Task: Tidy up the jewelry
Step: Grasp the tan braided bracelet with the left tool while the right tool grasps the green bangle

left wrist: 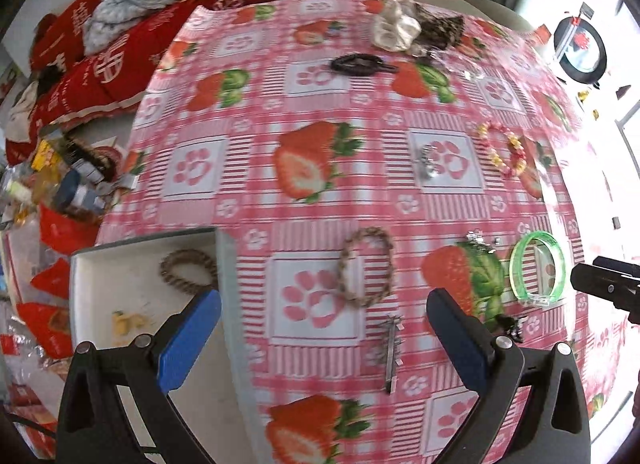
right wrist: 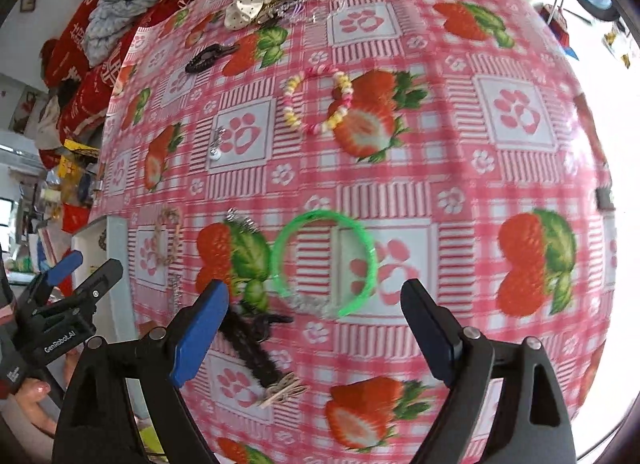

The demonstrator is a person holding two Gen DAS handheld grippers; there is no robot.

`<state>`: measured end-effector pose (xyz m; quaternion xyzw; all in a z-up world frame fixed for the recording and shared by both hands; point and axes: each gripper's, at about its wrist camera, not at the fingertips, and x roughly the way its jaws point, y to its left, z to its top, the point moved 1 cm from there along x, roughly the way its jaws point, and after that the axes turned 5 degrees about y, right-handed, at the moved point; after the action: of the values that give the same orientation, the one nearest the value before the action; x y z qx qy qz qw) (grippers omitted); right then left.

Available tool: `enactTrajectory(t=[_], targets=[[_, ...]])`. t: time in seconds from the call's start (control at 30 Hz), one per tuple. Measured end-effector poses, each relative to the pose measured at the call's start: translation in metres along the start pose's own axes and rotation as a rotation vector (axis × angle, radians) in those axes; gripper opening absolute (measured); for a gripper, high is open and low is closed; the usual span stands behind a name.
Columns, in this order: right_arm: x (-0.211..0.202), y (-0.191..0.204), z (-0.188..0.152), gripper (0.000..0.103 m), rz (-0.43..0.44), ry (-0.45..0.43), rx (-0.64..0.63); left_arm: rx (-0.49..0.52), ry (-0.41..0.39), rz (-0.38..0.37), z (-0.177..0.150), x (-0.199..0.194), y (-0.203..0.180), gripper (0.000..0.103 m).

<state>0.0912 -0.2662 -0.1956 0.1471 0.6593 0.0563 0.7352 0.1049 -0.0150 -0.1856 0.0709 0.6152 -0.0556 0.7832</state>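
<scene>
Both tongs, left (left wrist: 324,328) and right (right wrist: 314,328), gaped empty above the counter (right wrist: 460,192); green bangle (right wrist: 324,260) lay lower centre, black fuzzy hair clip (right wrist: 252,348) beside it.

A green bangle (right wrist: 324,262) lay flat on the desk (right wrist: 460,152), a beaded bracelet (right wrist: 318,100) beyond it. A braided loop (left wrist: 366,272) lay just beside the white tray (left wrist: 92,276), which held another braided loop (left wrist: 188,276) and a yellow piece (left wrist: 126,322).

bangle (right wrist: 324,260) on tablecloth (right wrist: 460,168) — tray (left wrist: 120,284) leftward
</scene>
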Motion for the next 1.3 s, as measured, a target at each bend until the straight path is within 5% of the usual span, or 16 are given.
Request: enactTrajectory(t=[0.3, 0.6, 1.03, 1.3], targets=[[0.014, -0.019, 0.004, 0.09, -0.051, 0.061, 0.001, 0.011, 0.04, -0.002, 0.005, 0.017, -0.02, 0.092], [0.029, -0.026, 0.009, 0.09, -0.109, 0.073, -0.023, 0.018, 0.101, -0.006, 0.011, 0.047, -0.034, 0.065], [0.047, -0.011, 0.012, 0.089, -0.198, 0.069, -0.125, 0.017, 0.101, -0.024, 0.013, 0.057, -0.041, 0.054], [0.061, 0.014, 0.01, 0.078, -0.304, 0.057, -0.194, 0.024, 0.099, -0.051, 0.011, 0.053, -0.047, 0.037]])
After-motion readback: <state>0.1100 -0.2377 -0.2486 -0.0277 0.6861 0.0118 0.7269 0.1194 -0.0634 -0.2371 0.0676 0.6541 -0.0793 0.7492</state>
